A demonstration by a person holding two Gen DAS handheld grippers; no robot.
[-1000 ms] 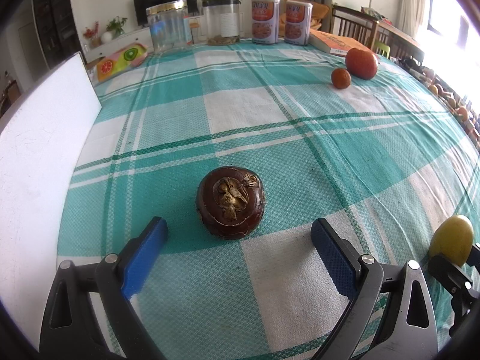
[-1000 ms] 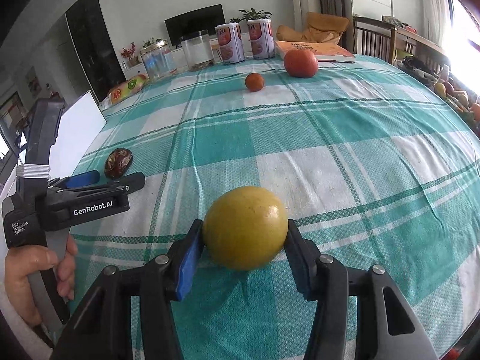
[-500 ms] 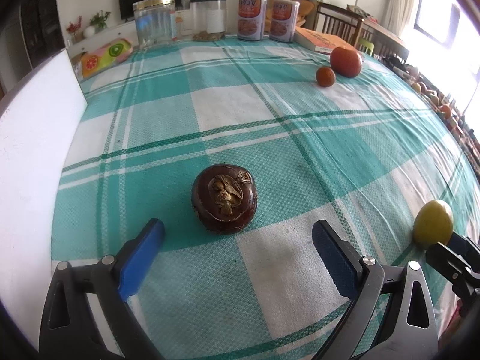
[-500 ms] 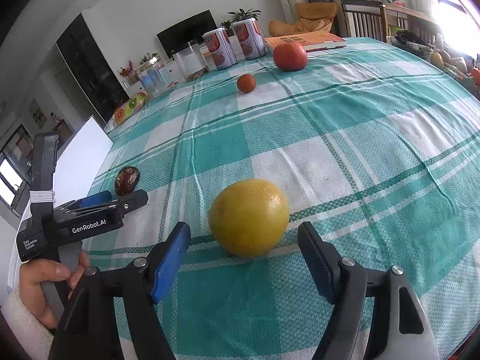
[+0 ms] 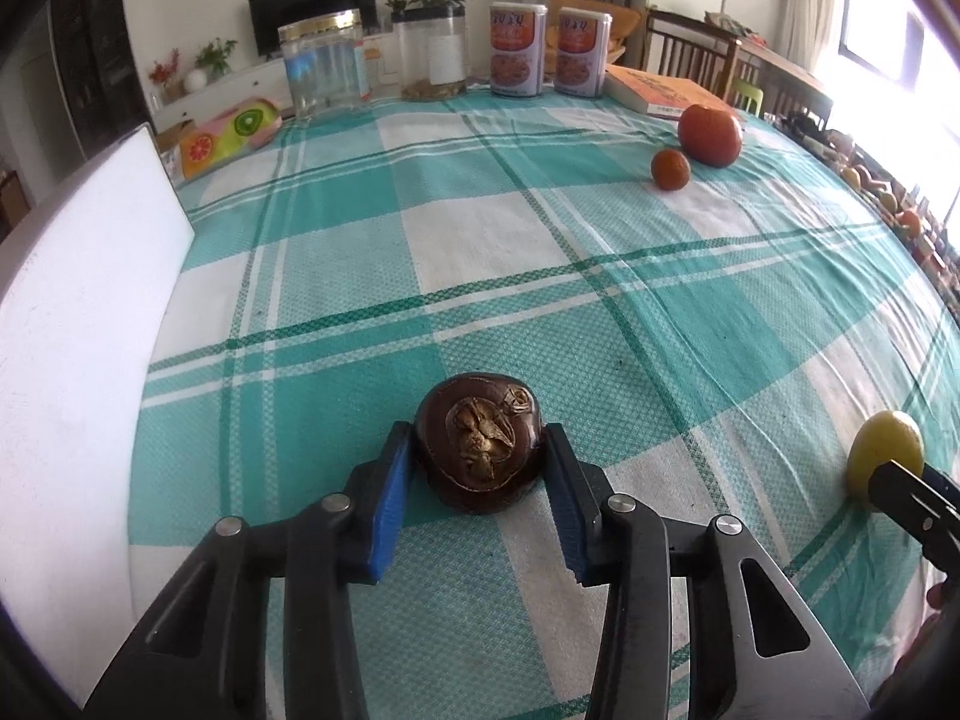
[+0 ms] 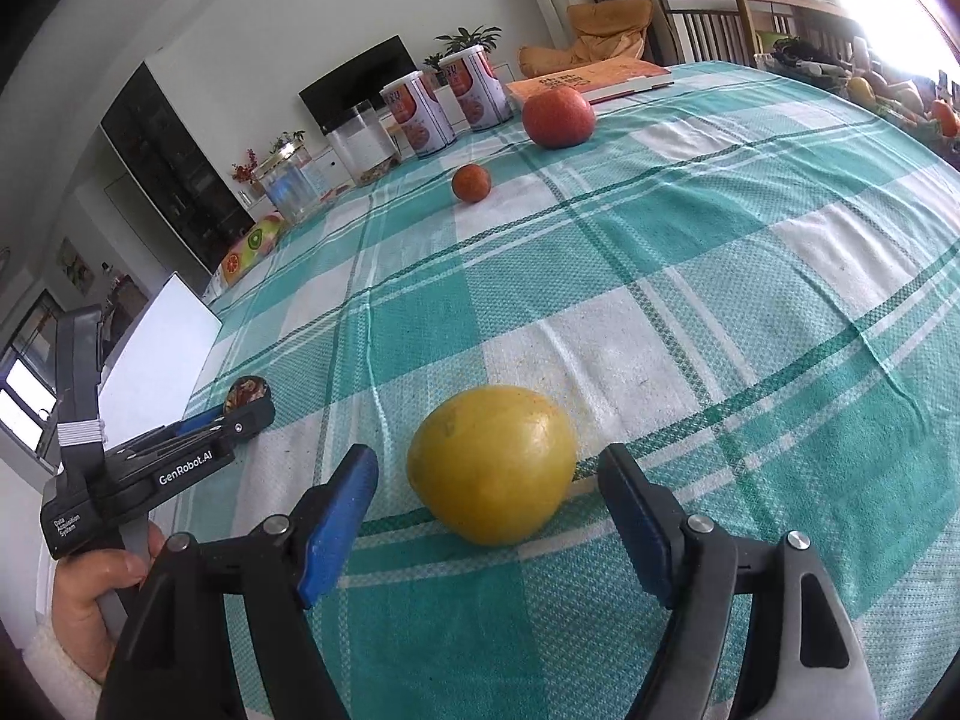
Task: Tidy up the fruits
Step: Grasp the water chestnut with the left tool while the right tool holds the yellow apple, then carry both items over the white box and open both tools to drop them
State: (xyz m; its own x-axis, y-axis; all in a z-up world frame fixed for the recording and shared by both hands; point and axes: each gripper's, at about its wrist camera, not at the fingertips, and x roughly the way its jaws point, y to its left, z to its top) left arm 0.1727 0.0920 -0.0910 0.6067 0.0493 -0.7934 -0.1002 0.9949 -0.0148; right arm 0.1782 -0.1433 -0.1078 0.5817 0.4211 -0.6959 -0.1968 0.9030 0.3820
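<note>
My left gripper [image 5: 478, 468] is shut on a dark brown mangosteen [image 5: 480, 450] that rests on the green checked tablecloth [image 5: 540, 276]. My right gripper [image 6: 489, 480] is open, its blue pads apart from a yellow round fruit [image 6: 492, 462] that lies on the cloth between them. The yellow fruit also shows at the right edge of the left wrist view [image 5: 885, 459]. A large red-orange fruit [image 5: 710, 135] and a small orange one [image 5: 671, 169] sit together at the far right of the table. The left gripper and the mangosteen [image 6: 245, 391] show at the left of the right wrist view.
A white board [image 5: 78, 324] stands along the table's left edge. Two printed cans [image 5: 516, 51], glass jars [image 5: 324, 72], a book [image 5: 654, 96] and a fruit-print box [image 5: 228, 135] line the far edge. Chairs and clutter stand beyond the right side.
My left gripper moved forward and closed on the mangosteen. My right gripper opened, releasing the yellow fruit, and drew back slightly.
</note>
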